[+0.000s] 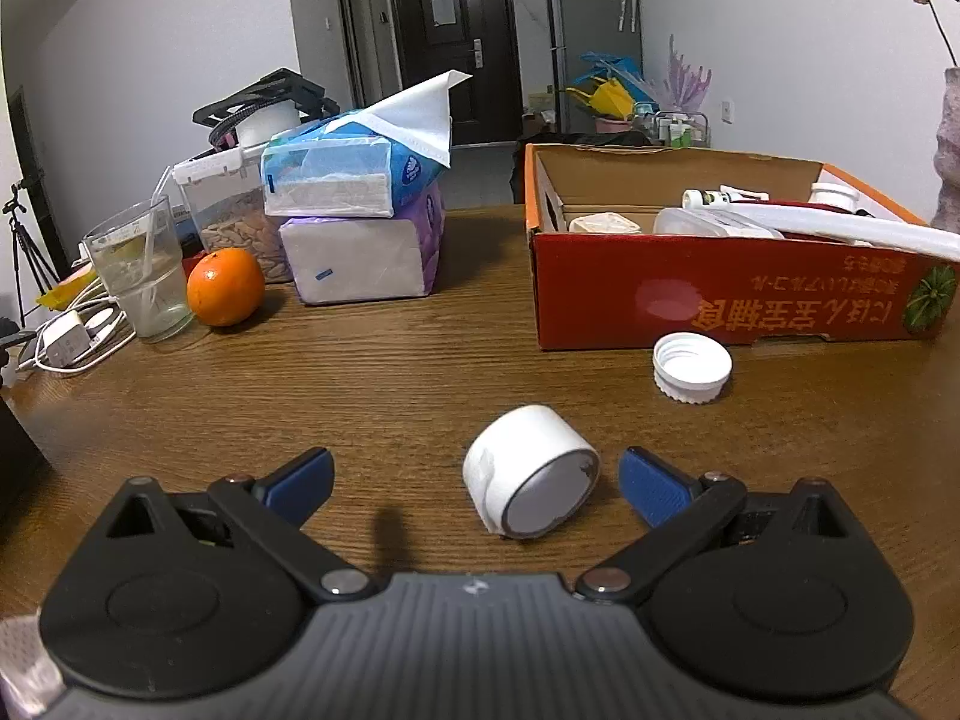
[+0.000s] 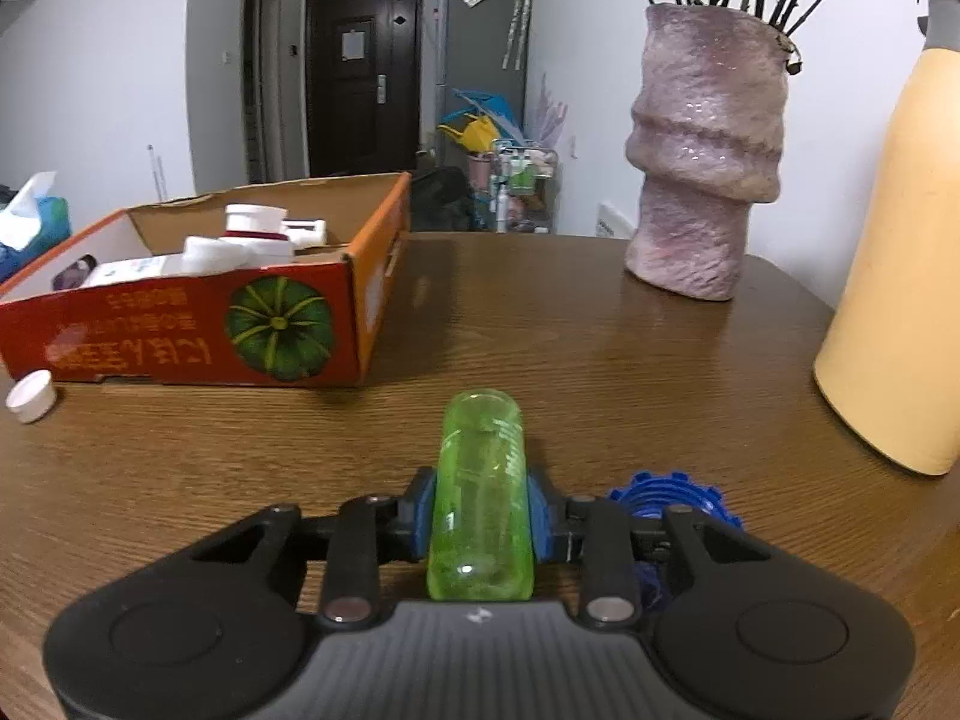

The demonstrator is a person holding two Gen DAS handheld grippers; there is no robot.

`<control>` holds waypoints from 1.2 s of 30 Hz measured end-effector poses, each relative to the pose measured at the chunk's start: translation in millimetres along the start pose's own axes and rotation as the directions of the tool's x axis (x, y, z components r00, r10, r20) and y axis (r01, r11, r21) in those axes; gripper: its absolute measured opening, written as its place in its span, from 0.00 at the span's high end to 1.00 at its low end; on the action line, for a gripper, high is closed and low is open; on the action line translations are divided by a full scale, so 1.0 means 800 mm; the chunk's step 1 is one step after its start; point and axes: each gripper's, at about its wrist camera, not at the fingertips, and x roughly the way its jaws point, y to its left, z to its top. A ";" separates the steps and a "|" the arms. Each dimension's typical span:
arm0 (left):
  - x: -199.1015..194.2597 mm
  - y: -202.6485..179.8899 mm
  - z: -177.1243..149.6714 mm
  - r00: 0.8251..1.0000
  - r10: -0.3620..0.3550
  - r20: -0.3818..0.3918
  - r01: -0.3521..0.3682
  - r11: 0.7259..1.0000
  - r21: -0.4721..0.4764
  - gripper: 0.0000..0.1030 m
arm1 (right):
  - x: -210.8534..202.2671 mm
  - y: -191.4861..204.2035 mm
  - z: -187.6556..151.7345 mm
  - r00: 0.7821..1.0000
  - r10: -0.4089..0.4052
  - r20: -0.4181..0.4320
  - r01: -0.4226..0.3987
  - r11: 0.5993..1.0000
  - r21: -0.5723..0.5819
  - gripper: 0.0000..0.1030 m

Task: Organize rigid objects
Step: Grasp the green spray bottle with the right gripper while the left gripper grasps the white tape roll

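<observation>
Left wrist view: the left claw point(image 1: 477, 483) stands wide open and holds nothing. A white tape roll point(image 1: 531, 471) lies on its side on the desk point(image 1: 384, 372) between the blue pads, touching neither. A white cap point(image 1: 692, 366) sits just in front of the red cardboard box point(image 1: 720, 300).

Right wrist view: the right claw point(image 2: 480, 516) is clamped on a green translucent bottle point(image 2: 482, 501), lying lengthwise on the desk, right of the box. A blue cap point(image 2: 672, 495) sits just beside the right finger.

the blue cap point(image 2: 672, 501) is half hidden behind the right hand-held gripper point(image 2: 480, 516); the yellow bottle point(image 2: 900, 276) is cut off by the picture's right edge.
</observation>
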 end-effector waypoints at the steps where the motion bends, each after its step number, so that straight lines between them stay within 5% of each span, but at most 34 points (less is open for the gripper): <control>1: 0.001 0.000 0.001 1.000 -0.001 0.000 0.001 1.000 -0.002 0.00 | -0.001 0.001 -0.001 1.000 0.006 0.001 -0.006 1.000 -0.002 0.71; 8: 0.003 -0.004 0.004 1.000 -0.004 0.021 0.004 1.000 0.001 0.03 | -0.002 0.005 -0.002 1.000 0.019 0.001 -0.019 1.000 -0.008 0.71; 14: 0.007 -0.001 0.004 0.998 -0.061 0.000 0.061 0.998 -0.009 0.53 | -0.003 0.004 -0.002 1.000 0.018 0.002 -0.018 1.000 -0.006 0.71; 36: -0.001 -0.004 0.004 0.997 -0.077 0.022 0.077 0.997 0.000 0.53 | -0.013 0.001 -0.001 0.998 0.016 0.060 -0.017 1.000 0.022 0.71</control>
